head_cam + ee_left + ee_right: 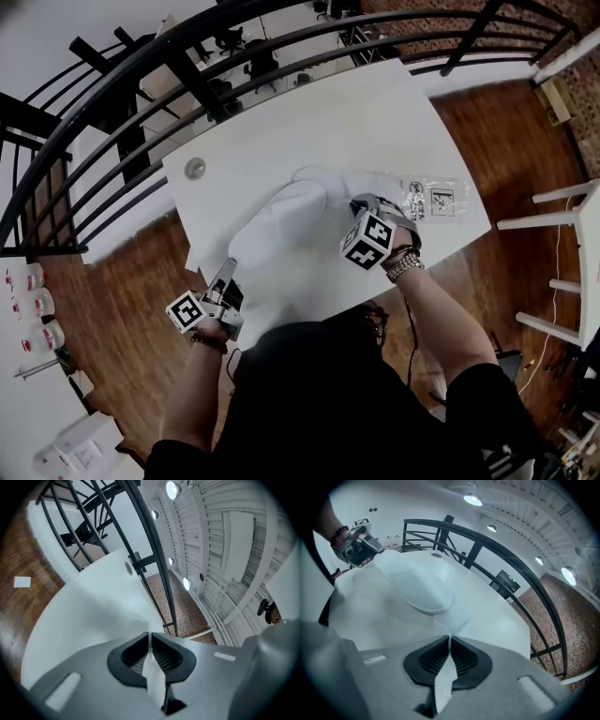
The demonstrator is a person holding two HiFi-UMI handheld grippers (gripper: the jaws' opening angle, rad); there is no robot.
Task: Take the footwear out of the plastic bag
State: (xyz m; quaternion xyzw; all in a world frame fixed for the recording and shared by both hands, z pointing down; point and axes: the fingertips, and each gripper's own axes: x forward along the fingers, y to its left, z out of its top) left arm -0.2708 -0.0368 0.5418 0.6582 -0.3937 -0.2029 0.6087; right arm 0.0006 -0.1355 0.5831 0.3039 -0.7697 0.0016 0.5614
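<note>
Film of the plastic bag (323, 192) is pinched in both tools I am steering. In the left gripper view, the left gripper (149, 638) has its jaws drawn almost together, with a thin white strip of the bag clamped between the ribbed pads and trailing back towards the camera. From my head view that left gripper (228, 270) sits at the near left edge of the white table (356, 112), pointing roughly level across it.

The right gripper (449, 641) shows the same thing in its own view: jaws nearly closed, a sliver of bag film squeezed between them. On the head view the right gripper (364, 202) points steeply down at the bag's right end.

The footwear (281, 223) lies flat on the table between the two grippers, a pale rounded shape. It appears to be under the film, though I cannot tell that for certain. The right gripper view shows the footwear (417, 590) as a smooth oval just beyond the jaws, with the left gripper (363, 550) at its far end.

A clear printed wrapper (436, 199) lies on the table just to the right of the bag. A dark railing (187, 66) runs past the table's far edge.
</note>
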